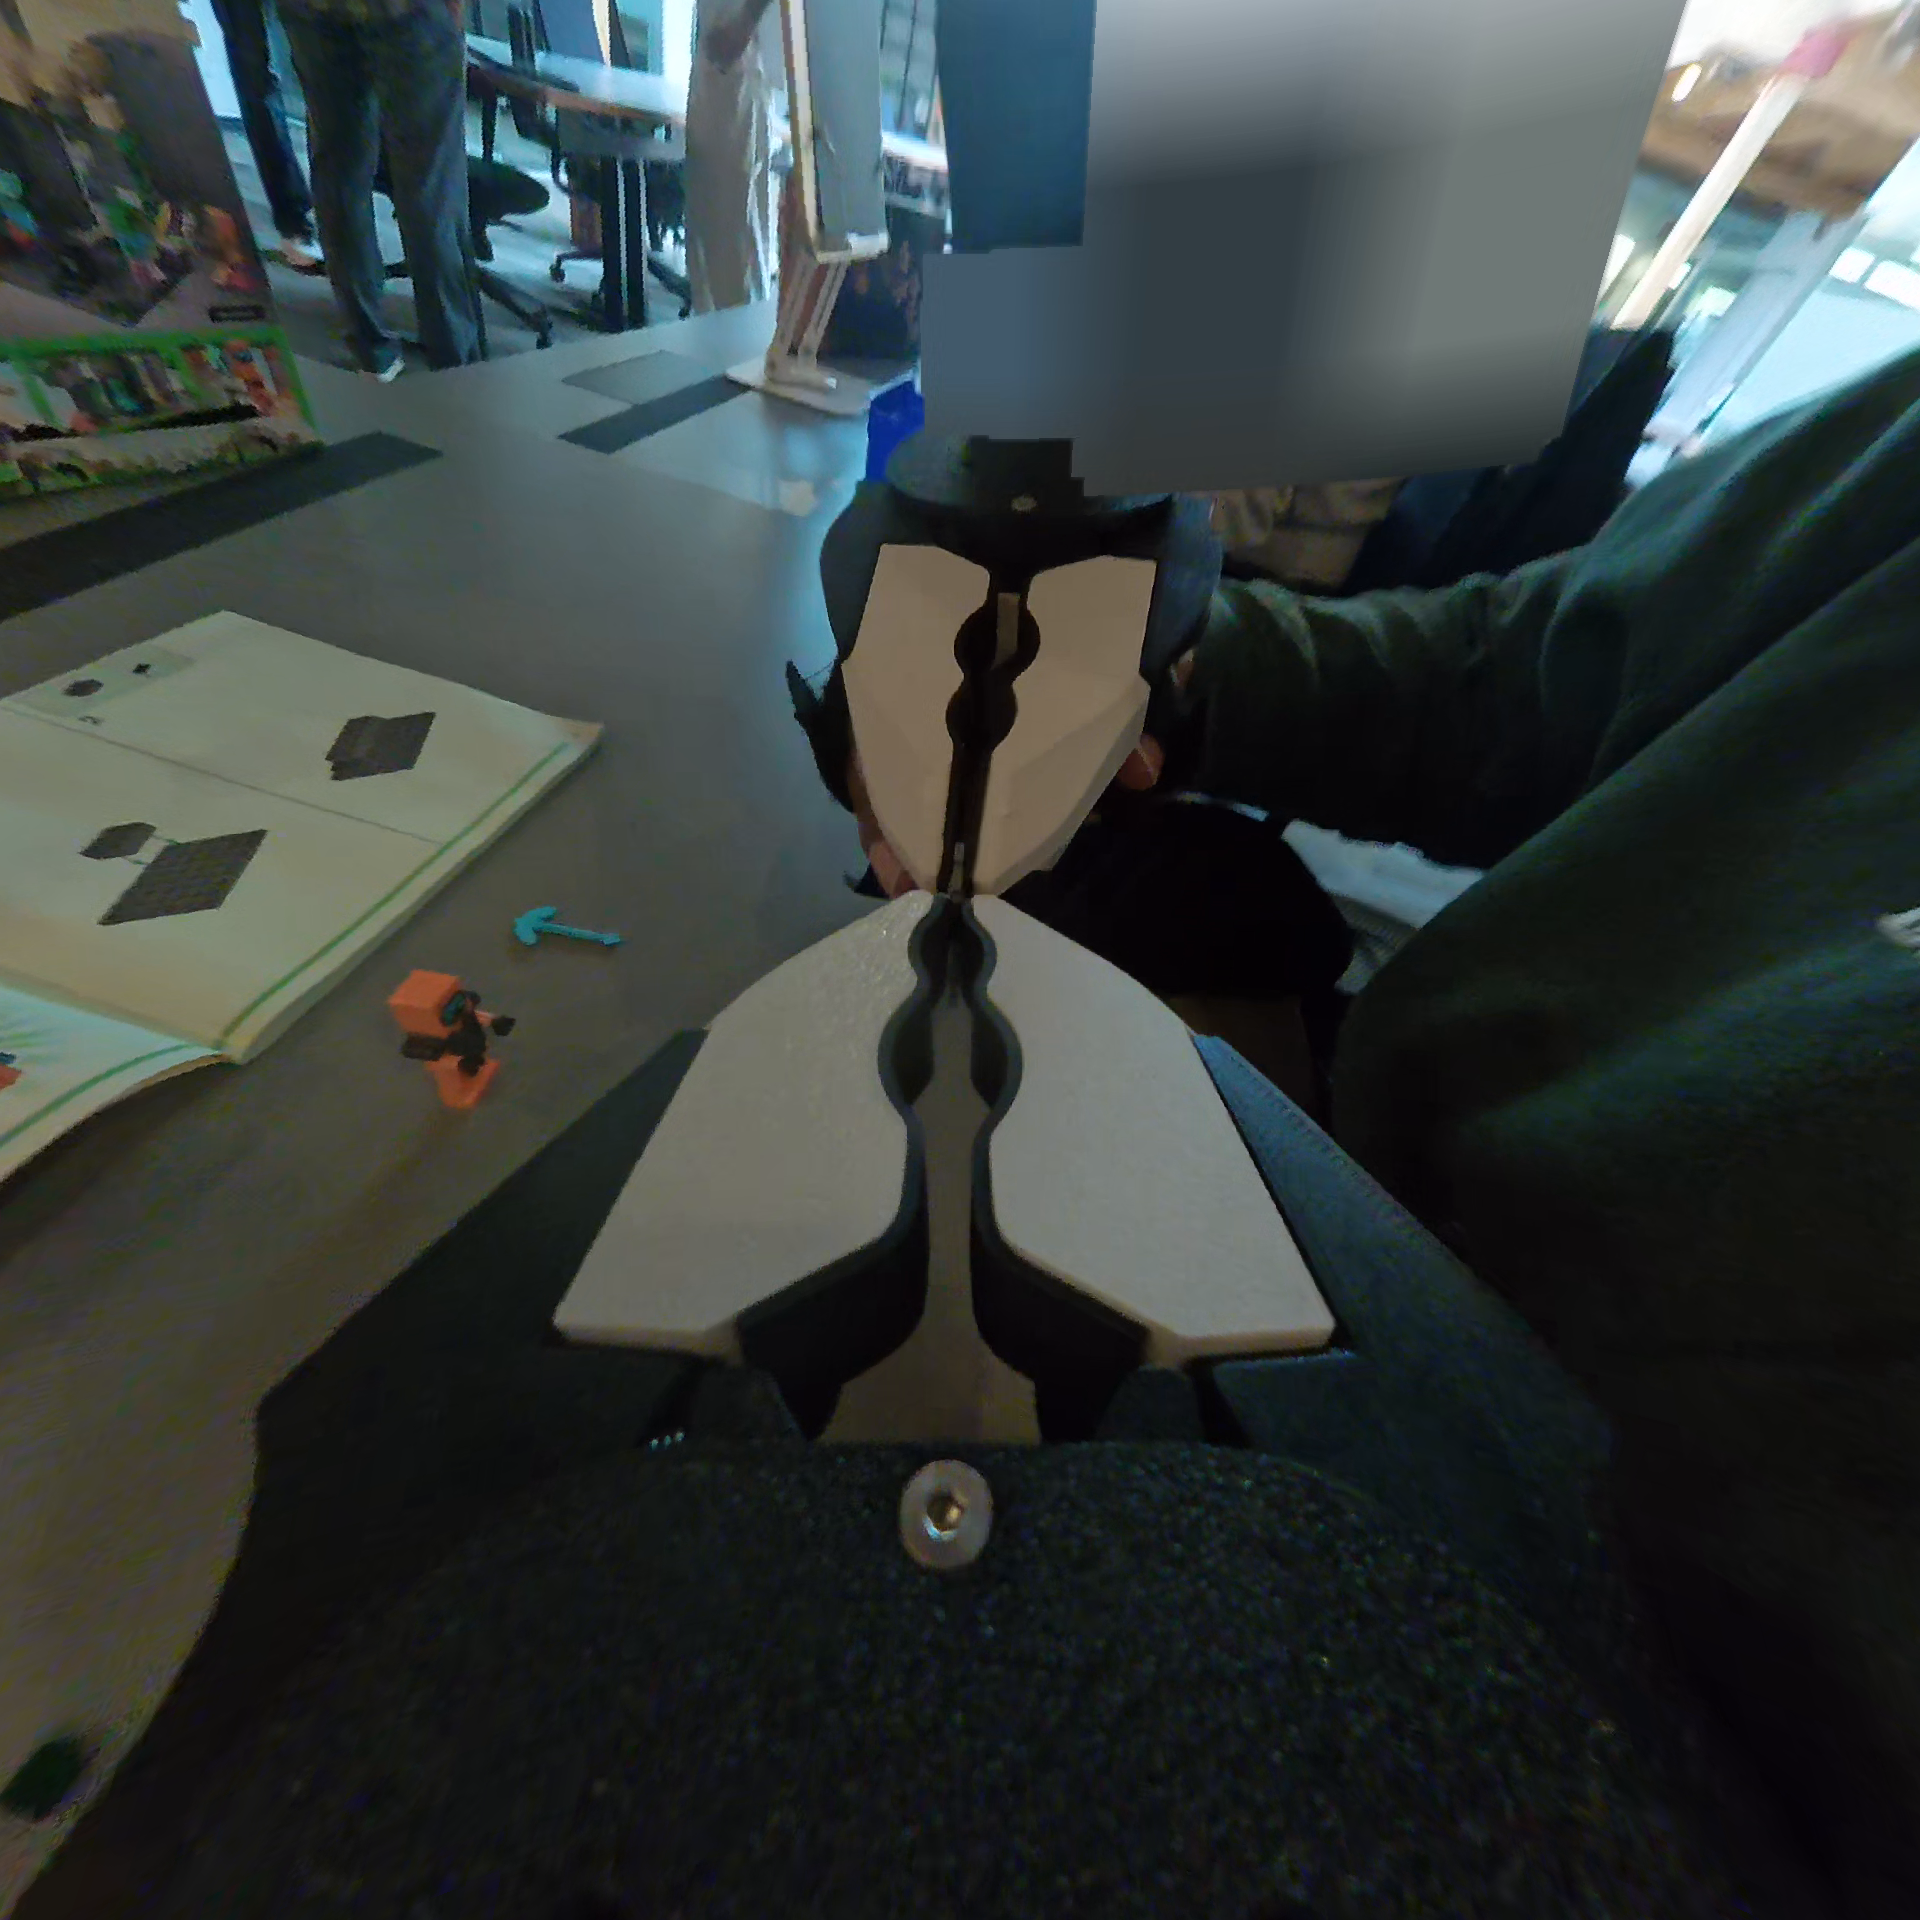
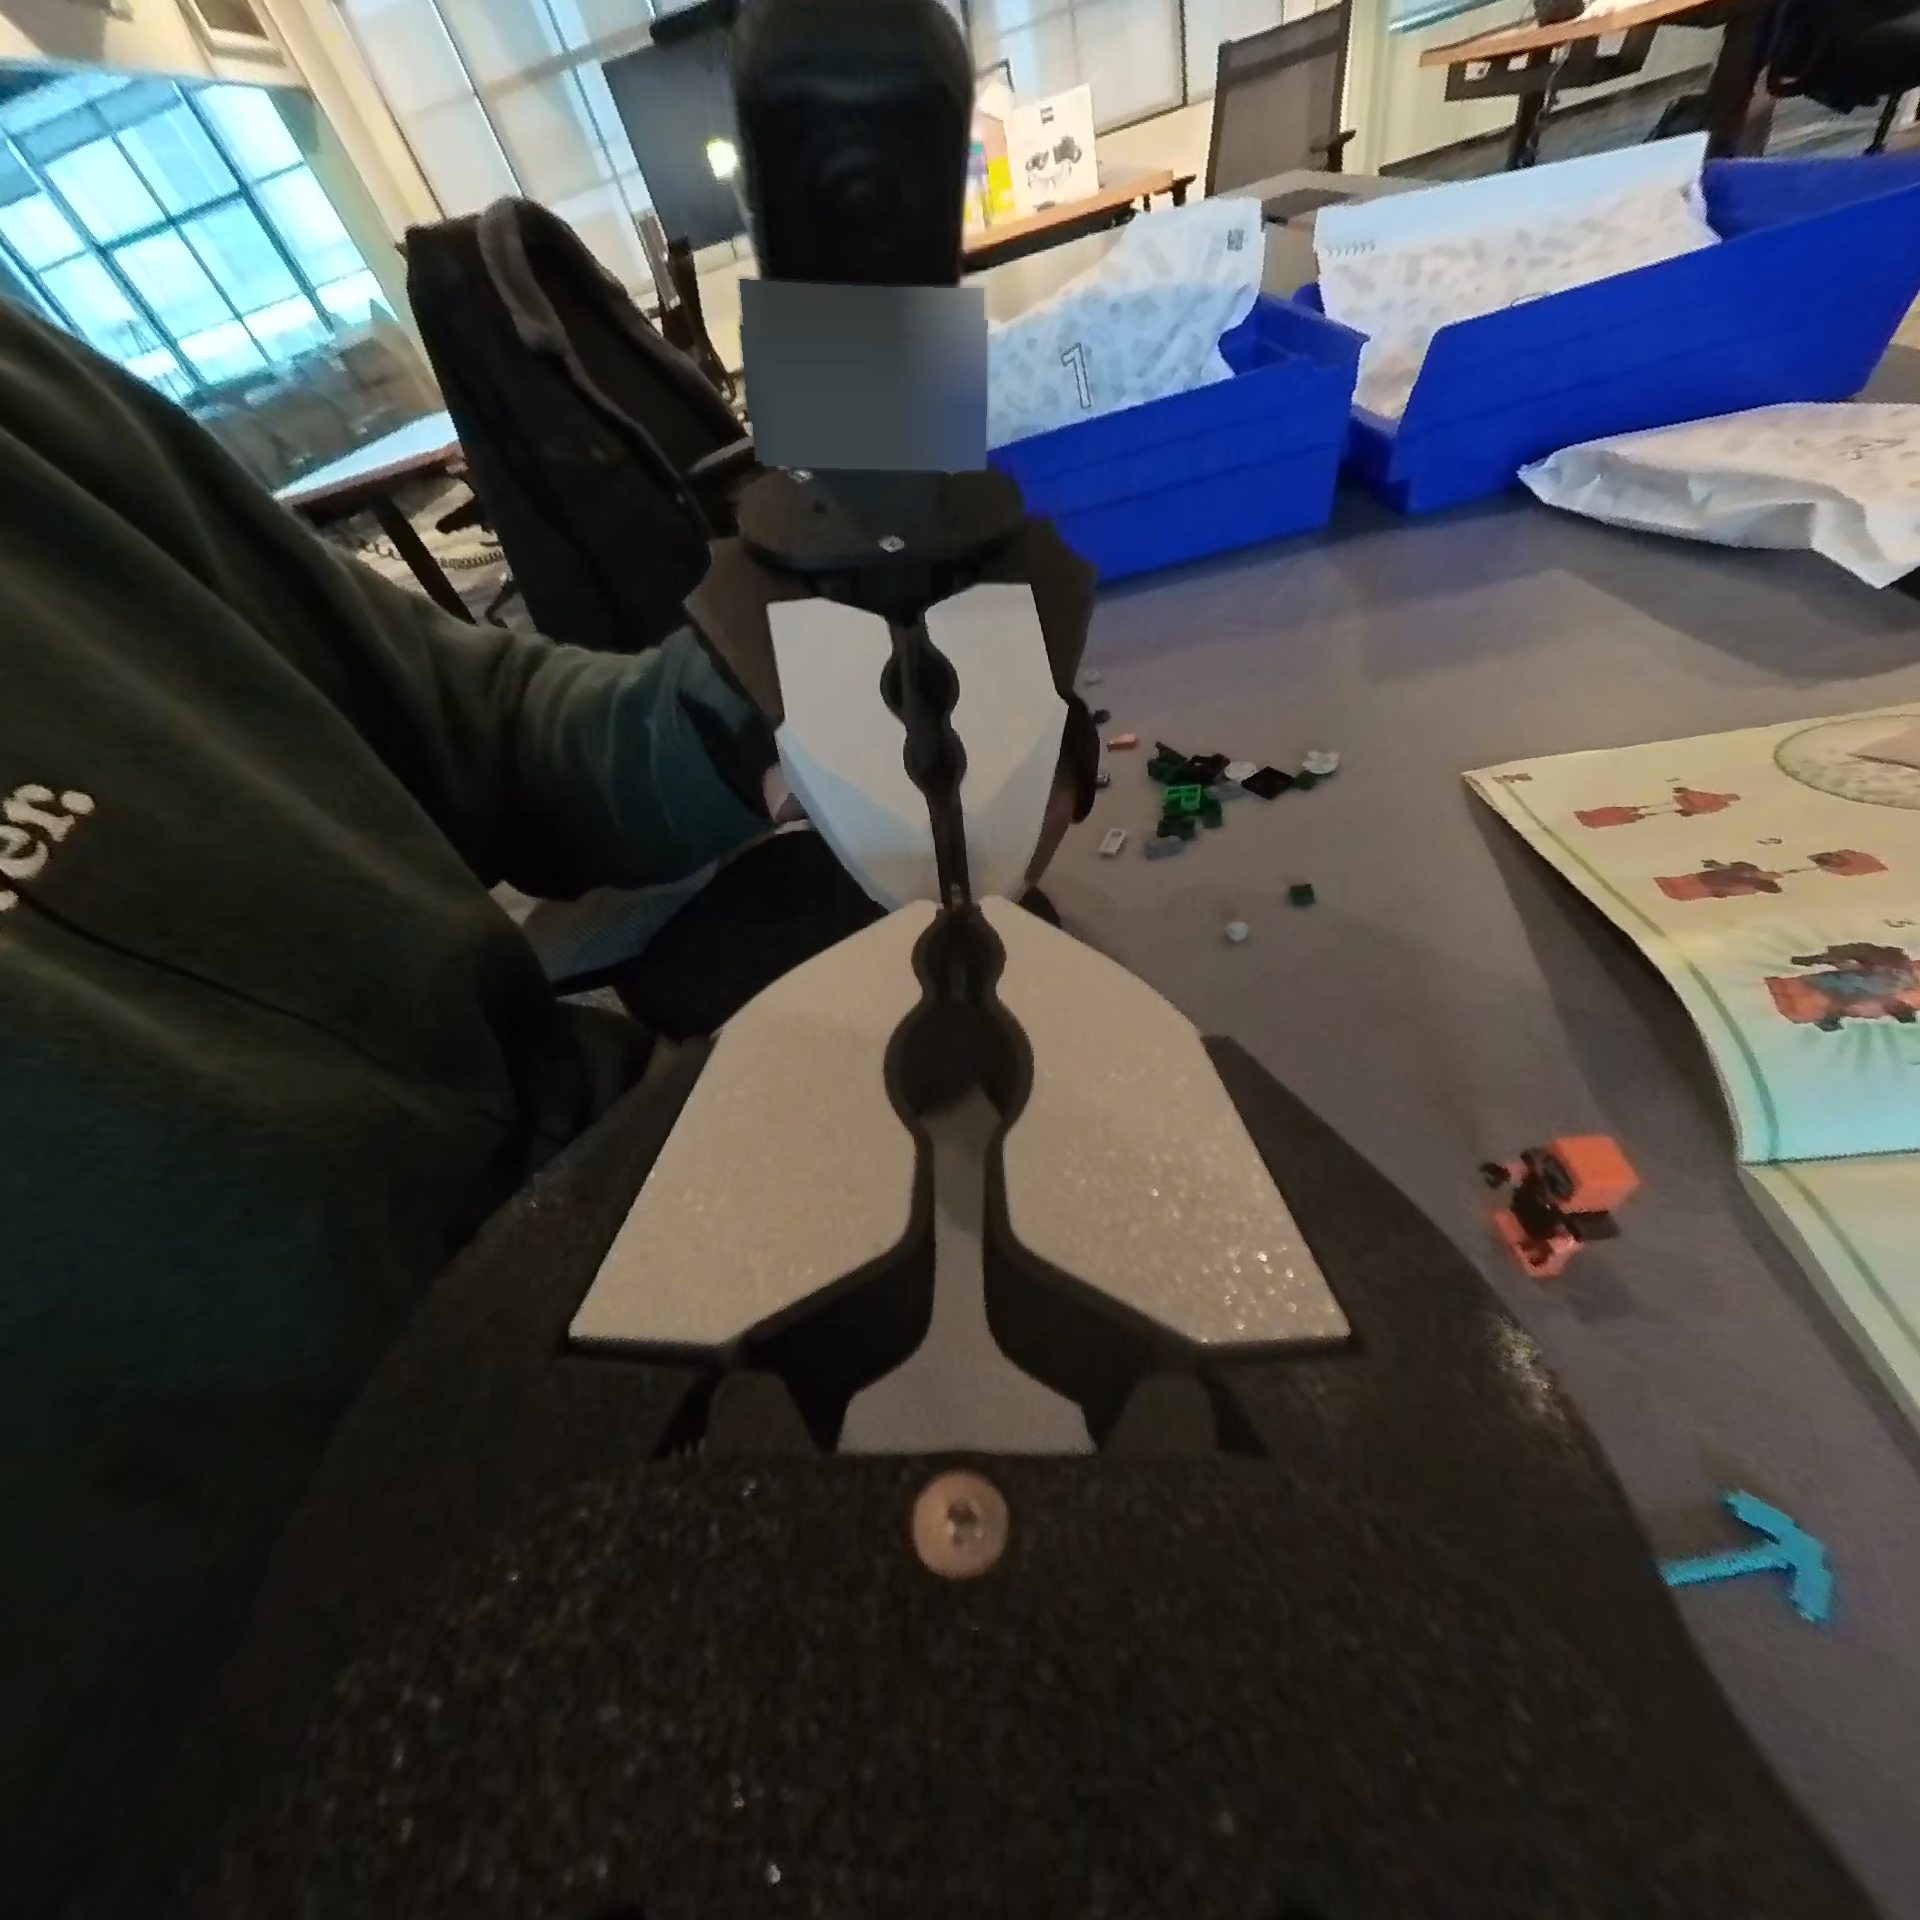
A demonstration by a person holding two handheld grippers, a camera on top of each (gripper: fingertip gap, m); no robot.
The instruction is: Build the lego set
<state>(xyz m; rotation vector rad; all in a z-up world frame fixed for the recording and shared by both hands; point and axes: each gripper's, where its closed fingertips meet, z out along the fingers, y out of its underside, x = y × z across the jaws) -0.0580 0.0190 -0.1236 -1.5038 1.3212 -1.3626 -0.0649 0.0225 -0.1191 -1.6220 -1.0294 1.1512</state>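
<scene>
Left tool (image 1: 951, 909) and right tool (image 2: 956, 909) both closed, empty, tip to tip above table (image 1: 520, 1195); orange lego figure (image 2: 1558, 1195) at 3 o'clock.

Dim indoor light w/ window glare, fisheye edges, soft bg.

White-fingered black claw (image 1: 951, 914), silver screw (image 1: 943, 1525), dark green sleeve (image 1: 1351, 707).

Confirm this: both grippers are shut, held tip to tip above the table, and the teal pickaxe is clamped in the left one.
Wrong about the pickaxe. The teal pickaxe lies loose on the table, as the left wrist view shows. The left gripper and right gripper are shut, tip to tip.
</scene>
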